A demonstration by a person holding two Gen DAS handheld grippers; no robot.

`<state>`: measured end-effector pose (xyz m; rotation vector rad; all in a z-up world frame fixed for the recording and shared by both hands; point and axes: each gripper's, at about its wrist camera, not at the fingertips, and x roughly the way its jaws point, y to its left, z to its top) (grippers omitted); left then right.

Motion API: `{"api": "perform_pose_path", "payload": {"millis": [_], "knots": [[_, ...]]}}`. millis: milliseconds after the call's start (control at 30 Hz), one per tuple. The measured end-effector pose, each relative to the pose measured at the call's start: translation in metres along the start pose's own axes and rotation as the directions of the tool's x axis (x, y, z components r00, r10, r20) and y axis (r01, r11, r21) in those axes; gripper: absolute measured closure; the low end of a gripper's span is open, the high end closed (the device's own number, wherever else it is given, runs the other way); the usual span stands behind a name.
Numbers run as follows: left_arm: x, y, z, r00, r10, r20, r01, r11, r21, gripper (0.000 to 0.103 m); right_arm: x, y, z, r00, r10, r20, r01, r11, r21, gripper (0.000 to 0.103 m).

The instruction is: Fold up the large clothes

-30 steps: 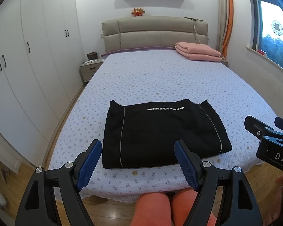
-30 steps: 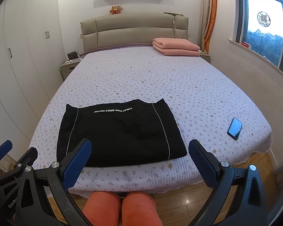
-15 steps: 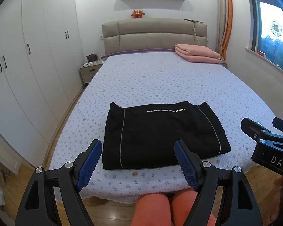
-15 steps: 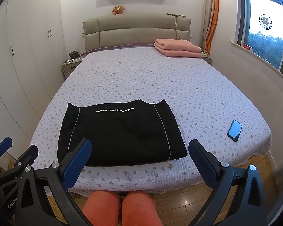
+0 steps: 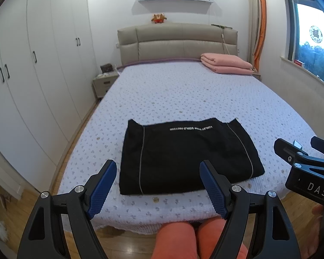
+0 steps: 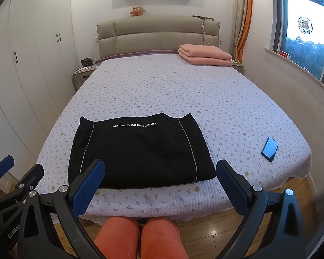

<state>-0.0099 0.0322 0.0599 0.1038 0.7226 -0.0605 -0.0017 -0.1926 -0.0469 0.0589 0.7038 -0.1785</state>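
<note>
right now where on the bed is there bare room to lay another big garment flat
The widest bare stretch of the bed runs from the folded black garment up to the headboard, left of the pink blanket. The near right corner is tighter: a phone lies there.

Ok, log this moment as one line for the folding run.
stage: fold looks finished | folded black garment with white piping: flat near foot of floral quilted bed | left gripper: open, empty | right gripper: open, empty
</note>
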Motion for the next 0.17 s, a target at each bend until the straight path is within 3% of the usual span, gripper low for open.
{"api": "perform_pose_path", "payload": {"millis": [100,167], "knots": [[-0.0073,0.0028,-0.0022,0.998,0.018,0.062,-0.017,1.0,-0.022,0.023,-0.0013,0.0017,-0.0014,1.0,0.001,0.002,-0.001,1.0,-0.005,0.0],[-0.0085,0.0055,-0.0019,0.998,0.015,0.062,-0.013,0.999,-0.029,0.023,-0.0015,0.0019,-0.0022,1.0,-0.001,0.003,0.001,1.0,-0.006,0.0]]}}
